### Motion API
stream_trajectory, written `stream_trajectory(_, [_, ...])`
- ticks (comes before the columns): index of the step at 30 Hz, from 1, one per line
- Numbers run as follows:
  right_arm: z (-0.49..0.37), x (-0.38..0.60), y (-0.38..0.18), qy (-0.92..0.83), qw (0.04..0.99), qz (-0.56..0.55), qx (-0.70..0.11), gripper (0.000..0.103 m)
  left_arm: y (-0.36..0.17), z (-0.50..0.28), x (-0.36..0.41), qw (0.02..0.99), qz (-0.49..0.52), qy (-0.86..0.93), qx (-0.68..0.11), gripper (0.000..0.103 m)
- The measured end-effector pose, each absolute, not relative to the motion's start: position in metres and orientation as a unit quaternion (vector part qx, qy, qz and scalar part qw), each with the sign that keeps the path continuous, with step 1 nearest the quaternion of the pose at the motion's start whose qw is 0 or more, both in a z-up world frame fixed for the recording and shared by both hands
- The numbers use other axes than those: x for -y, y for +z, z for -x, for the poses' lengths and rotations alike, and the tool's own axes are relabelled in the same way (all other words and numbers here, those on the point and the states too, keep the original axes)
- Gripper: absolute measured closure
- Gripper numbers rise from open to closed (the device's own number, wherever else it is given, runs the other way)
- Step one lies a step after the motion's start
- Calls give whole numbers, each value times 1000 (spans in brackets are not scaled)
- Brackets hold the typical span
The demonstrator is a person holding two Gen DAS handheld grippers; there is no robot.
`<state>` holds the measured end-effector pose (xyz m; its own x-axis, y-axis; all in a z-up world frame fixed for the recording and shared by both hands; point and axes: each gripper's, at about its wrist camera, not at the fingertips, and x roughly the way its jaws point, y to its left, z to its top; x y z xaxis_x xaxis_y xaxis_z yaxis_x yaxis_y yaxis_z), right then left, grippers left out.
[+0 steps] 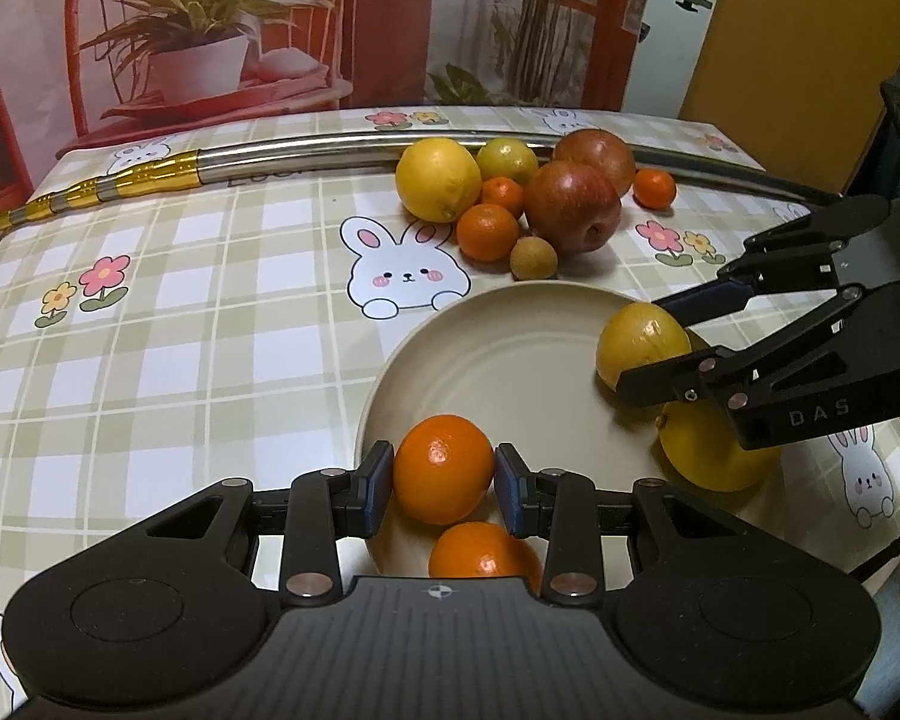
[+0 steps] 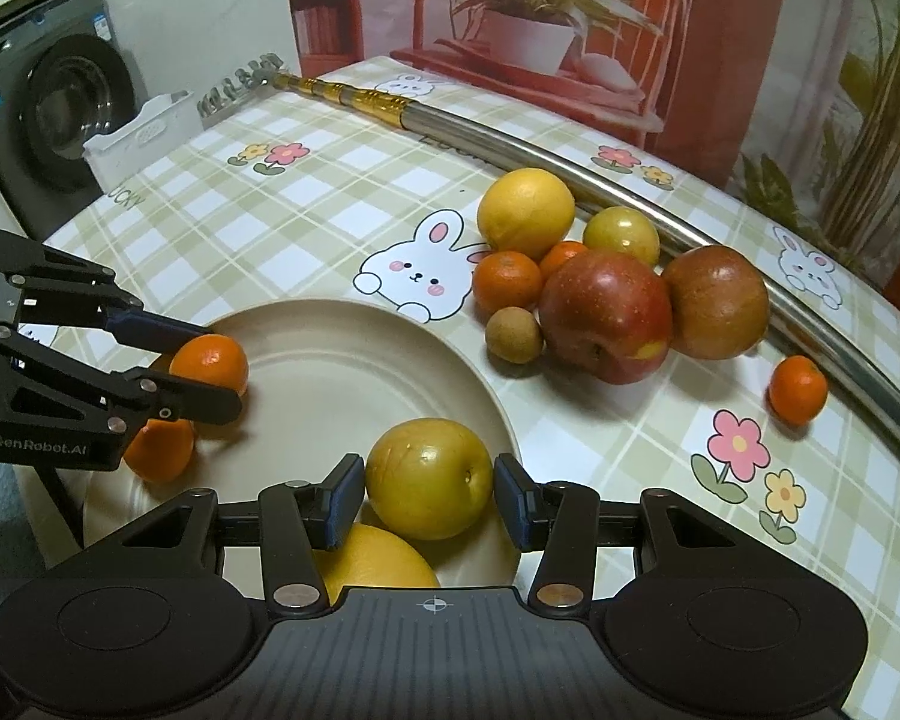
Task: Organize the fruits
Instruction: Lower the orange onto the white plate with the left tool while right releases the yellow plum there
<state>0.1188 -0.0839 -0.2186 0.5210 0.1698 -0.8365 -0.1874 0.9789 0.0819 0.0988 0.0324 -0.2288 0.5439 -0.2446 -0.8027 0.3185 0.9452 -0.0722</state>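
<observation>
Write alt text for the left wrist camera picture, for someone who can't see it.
The left gripper holds an orange over a beige plate, above a second orange. On the right, the other gripper grips a yellow fruit. Behind the plate, a pile of fruit lies on the checked tablecloth.

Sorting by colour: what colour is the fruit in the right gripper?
Yellow fruit, between the right gripper pads; clearest in the right wrist view.

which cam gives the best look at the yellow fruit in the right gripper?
Right wrist view: the yellow fruit sits centred and close between the right gripper pads, dimpled end visible, over the plate. The left wrist view shows it smaller at the plate's right edge, partly covered by a gripper finger.
</observation>
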Motion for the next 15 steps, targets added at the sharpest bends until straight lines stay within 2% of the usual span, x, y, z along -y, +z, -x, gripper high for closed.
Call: stream_trajectory(15, [-114, 82, -215, 99, 880, 13, -464, 59, -227, -100, -36, 880, -26, -154, -448, 64])
